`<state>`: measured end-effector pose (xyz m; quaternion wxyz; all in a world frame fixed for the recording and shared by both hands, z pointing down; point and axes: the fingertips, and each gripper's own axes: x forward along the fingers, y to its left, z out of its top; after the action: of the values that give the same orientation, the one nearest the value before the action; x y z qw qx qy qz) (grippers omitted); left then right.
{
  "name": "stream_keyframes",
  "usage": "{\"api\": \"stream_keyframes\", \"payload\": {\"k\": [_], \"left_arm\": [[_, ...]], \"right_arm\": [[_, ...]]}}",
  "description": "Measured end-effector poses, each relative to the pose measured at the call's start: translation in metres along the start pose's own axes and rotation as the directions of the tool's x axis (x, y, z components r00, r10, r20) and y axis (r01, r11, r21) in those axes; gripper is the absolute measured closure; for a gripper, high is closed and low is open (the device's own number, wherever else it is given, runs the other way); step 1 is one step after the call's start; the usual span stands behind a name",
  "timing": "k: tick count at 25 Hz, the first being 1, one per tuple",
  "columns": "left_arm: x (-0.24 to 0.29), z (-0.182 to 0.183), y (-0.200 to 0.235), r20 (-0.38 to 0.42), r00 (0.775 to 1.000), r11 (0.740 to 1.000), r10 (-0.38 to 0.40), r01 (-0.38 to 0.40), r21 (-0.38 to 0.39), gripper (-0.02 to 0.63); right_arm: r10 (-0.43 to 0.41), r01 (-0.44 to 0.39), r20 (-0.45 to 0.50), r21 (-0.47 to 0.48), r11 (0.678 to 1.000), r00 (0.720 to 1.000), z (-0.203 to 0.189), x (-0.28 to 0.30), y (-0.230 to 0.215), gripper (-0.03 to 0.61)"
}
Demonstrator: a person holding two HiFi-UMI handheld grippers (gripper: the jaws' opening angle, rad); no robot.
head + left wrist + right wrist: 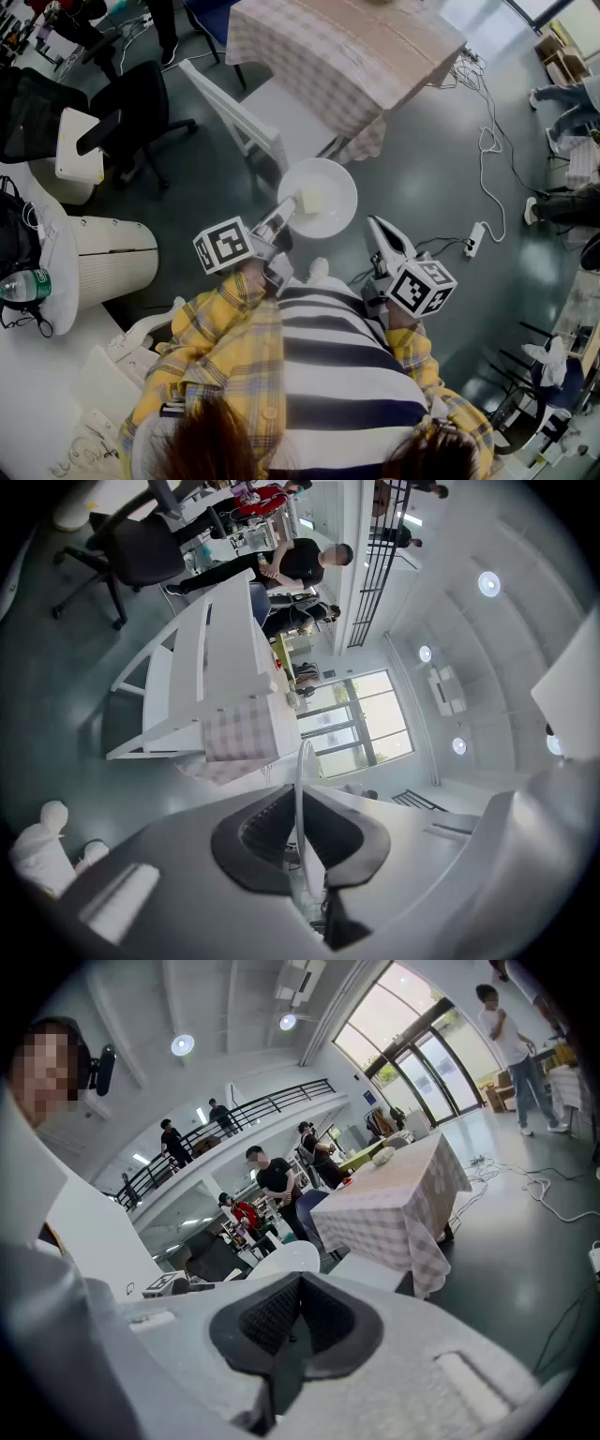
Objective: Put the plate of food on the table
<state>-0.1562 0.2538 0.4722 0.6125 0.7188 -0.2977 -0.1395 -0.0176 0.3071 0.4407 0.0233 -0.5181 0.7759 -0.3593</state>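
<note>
Two claws sit close in front of the person's striped top, and only one is working. The left claw (302, 829) is clenched on the near rim of the plate (339, 180), its dark ribbed pads pinching the thin white edge. The right claw (298, 1321) is pressed together on nothing, beside the plate and not touching it.

The plate hangs in the air above the grey floor (422, 169), well short of the surface (347, 56). The step in hand is judged to be the carry.

Doing it well probably means keeping the plate level, because it is gripped at one edge only and its weight hangs out beyond the pads. The pale lump of food (314, 199) lies near the gripped side and could slide on the smooth glaze. A slow approach past the chair (239, 117) seems wise. The base should rest flat on the cloth before the pads let go.

The plate is round, shallow and glossy, likely ceramic or hard plastic. The food looks soft and blocky, though what kind it is cannot be told.

Further off, the chair is white, with a slatted back and a flat seat. Beyond it, the surface wears a loose checked cloth in pale pink and white, draping in folds at its corners. The floor is smooth and slightly reflective.
</note>
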Motion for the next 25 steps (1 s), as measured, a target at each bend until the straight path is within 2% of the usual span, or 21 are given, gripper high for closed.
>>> {"api": "stream_keyframes", "payload": {"k": [13, 20, 25], "left_arm": [[-0.001, -0.006, 0.003, -0.002, 1.0, 1.0, 0.009, -0.009, -0.022, 0.609], [-0.009, -0.012, 0.019, 0.013, 0.999, 0.993, 0.036, -0.034, -0.109, 0.609], [-0.017, -0.007, 0.03, 0.045, 0.997, 0.988, 0.066, -0.059, -0.145, 0.609]], "right_arm": [[0.018, -0.018, 0.014, 0.009, 1.0, 1.0, 0.0, -0.002, 0.002, 0.581], [0.043, -0.043, -0.002, 0.049, 0.998, 0.999, -0.009, 0.003, 0.001, 0.581], [0.023, -0.024, -0.052, -0.007, 1.0, 0.998, -0.017, 0.015, 0.003, 0.581]]}}
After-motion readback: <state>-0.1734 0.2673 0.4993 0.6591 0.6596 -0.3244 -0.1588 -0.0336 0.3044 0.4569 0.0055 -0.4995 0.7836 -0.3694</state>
